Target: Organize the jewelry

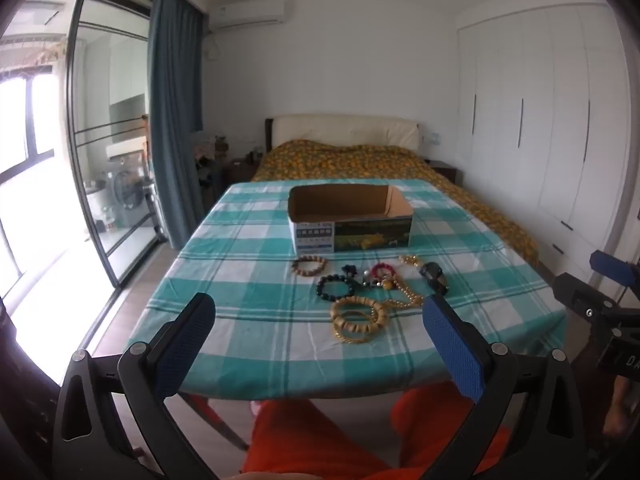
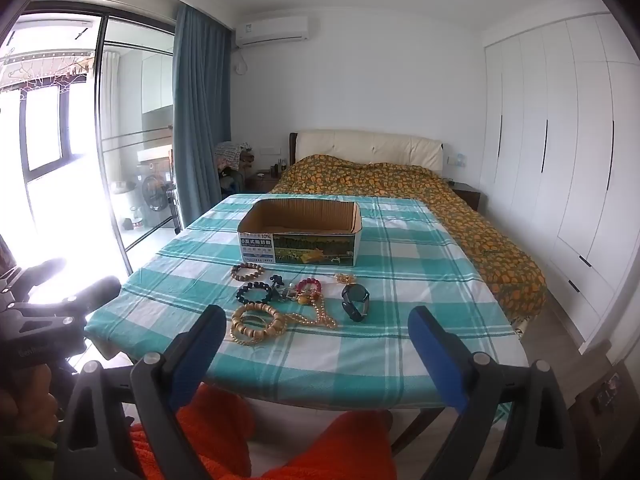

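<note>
I have both sets of tongs spread wide with nothing between their pads. The left tongs [image 1: 318, 322] and the right tongs [image 2: 316, 332] hang short of the bench's near edge, tipped down a little toward the cardboard box [image 2: 300, 236], which I take as my landmark. Holding back this way keeps the whole spread in view before I choose a first piece.

The jewelry lies in a loose cluster on the checked cloth [image 2: 420, 280], between the box and me. Just in front of the box's left corner sits a brown bead bracelet [image 1: 309, 266], with a dark bead bracelet [image 1: 335, 288] a step nearer to me. Nearest of all is a pale wooden bracelet [image 2: 258, 322], overlapping a gold bangle [image 2: 244, 338], and a gold bead necklace [image 2: 316, 318] trails beside them. A black watch [image 2: 354, 300] lies apart, before the box's right half.

The box stands open-topped and looks empty, so I judge sorting has not begun.
</note>
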